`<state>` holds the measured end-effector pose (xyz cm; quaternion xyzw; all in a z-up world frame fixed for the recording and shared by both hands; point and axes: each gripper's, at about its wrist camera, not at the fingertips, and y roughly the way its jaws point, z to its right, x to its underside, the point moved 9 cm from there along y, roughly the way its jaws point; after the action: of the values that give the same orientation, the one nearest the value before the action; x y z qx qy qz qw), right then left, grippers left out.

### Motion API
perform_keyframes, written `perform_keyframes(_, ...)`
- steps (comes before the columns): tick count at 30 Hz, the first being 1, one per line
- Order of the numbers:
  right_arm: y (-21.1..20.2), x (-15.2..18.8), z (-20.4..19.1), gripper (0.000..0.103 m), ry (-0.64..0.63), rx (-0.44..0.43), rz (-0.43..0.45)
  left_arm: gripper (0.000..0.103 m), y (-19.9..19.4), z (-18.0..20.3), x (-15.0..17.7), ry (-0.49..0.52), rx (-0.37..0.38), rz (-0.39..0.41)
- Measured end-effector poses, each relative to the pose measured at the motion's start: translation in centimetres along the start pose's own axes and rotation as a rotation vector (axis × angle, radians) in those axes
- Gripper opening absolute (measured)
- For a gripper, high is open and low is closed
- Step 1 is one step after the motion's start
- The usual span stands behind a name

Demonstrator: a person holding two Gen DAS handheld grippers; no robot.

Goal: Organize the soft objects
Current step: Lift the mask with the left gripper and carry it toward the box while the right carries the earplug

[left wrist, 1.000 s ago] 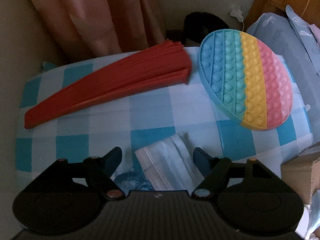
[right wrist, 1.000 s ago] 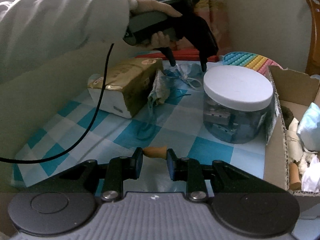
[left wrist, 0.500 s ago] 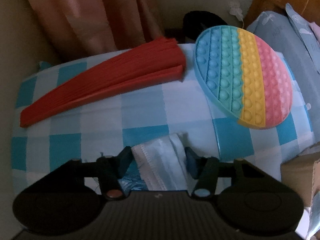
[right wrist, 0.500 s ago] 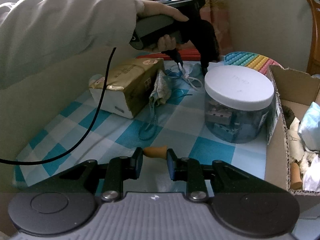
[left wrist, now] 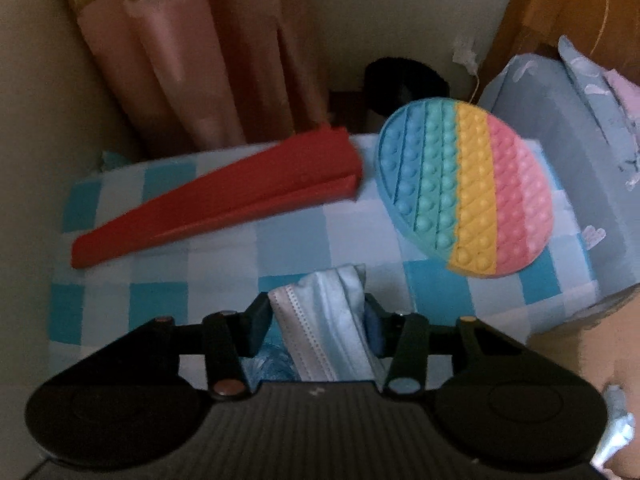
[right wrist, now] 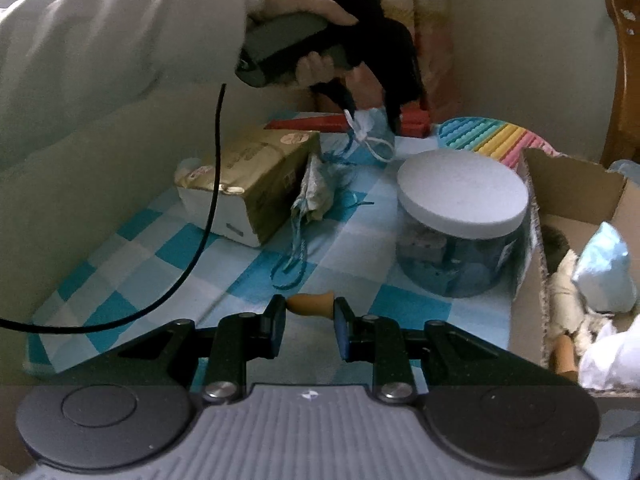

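Note:
A light blue face mask [left wrist: 324,344] is bunched between the pads of my left gripper [left wrist: 316,308], whose jaws are closing on it. The right wrist view shows that same left gripper [right wrist: 371,118], held in a person's hand [right wrist: 304,4], with the mask [right wrist: 378,138] hanging off the checked cloth [right wrist: 352,240], its ear loops dangling. My right gripper [right wrist: 310,312] hovers low over the front of the cloth, shut on a small orange rubbery piece [right wrist: 312,305]. A second, crumpled mask [right wrist: 316,192] lies against the tissue pack [right wrist: 248,176].
A rainbow bubble-pop pad [left wrist: 464,188] and a red folded fan [left wrist: 224,192] lie at the back of the cloth. A white-lidded jar [right wrist: 460,216] stands beside a cardboard box [right wrist: 532,240] holding soft items. A blue pillow [left wrist: 560,160] is at right; curtains hang behind.
The left jaws closed in from wide apart onto the mask and lifted it off the cloth. The right gripper stayed still, holding the orange piece.

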<state>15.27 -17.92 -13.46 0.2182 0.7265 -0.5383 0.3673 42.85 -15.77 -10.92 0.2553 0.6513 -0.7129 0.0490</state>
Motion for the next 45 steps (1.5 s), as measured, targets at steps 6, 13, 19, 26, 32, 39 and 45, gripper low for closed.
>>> perform_keyframes(6, -1.6, -0.7, -0.2, 0.030, -0.019, 0.026, 0.018, 0.047, -3.7, 0.3, -0.3, 0.006, 0.024, 0.055)
perform_keyframes(13, -3.8, -1.5, 0.0, 0.030, -0.020, 0.053, 0.039, 0.047, -7.2, 1.3, 0.7, 0.042, 0.047, 0.085)
perform_keyframes(19, -6.0, -1.9, 1.6, 0.030, -0.004, 0.097, 0.060, 0.047, -9.6, 2.8, 2.9, 0.112, 0.064, 0.084)
perform_keyframes(26, -8.9, -2.5, 6.3, 0.030, 0.017, 0.209, 0.086, 0.047, -11.3, 5.8, 5.5, 0.186, 0.113, 0.084)
perform_keyframes(32, -11.3, -3.9, 11.7, 0.031, 0.049, 0.326, 0.138, 0.047, -11.9, 9.7, 6.0, 0.248, 0.155, 0.090)
perform_keyframes(39, -10.1, -2.6, 17.2, 0.031, 0.129, 0.370, 0.083, 0.047, -11.1, 14.7, 6.1, 0.306, 0.198, 0.080)
perform_keyframes(45, -9.4, -1.9, 17.1, 0.064, 0.140, 0.340, 0.087, 0.047, -10.0, 18.3, 5.9, 0.341, 0.224, 0.062)
